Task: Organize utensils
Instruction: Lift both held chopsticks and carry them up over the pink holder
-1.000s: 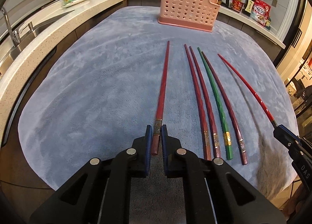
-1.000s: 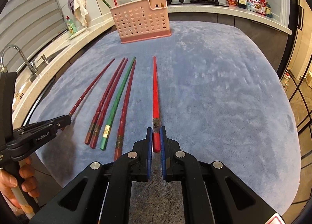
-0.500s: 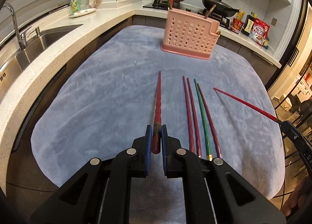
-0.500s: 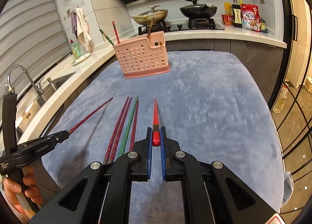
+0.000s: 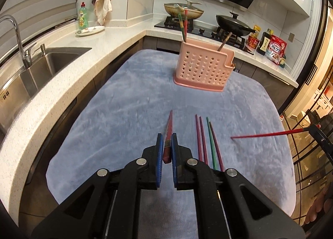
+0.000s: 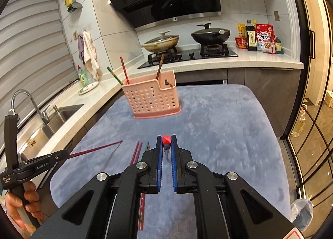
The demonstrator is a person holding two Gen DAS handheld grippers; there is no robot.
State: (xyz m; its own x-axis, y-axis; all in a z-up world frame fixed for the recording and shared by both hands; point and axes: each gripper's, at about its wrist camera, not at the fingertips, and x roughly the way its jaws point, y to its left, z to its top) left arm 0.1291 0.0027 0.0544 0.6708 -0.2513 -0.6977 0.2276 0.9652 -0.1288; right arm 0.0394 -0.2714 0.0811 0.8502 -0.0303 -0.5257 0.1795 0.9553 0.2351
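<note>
My left gripper (image 5: 166,137) is shut on the thick end of a dark red chopstick (image 5: 169,122), held above the blue-grey cloth (image 5: 124,114). The right wrist view shows this gripper (image 6: 62,153) at the lower left, held by a hand (image 6: 20,203). My right gripper (image 6: 166,137) is shut on a bright red chopstick (image 6: 166,140), seen end-on here. That chopstick (image 5: 266,134) juts in from the right in the left wrist view. Several chopsticks (image 5: 206,141) lie side by side on the cloth between the grippers. A pink perforated basket (image 5: 203,70) stands at the far end with three chopsticks in it.
A steel sink (image 5: 47,61) with a tap is set in the white counter on the left. Behind the basket is a stove with two pans (image 6: 210,34). Food packets (image 6: 265,39) stand at the back right. A glass door (image 6: 312,134) borders the right.
Both grippers have risen, each keeping its chopstick, which now hangs clear of the cloth. The other chopsticks lie as before, farther below.
</note>
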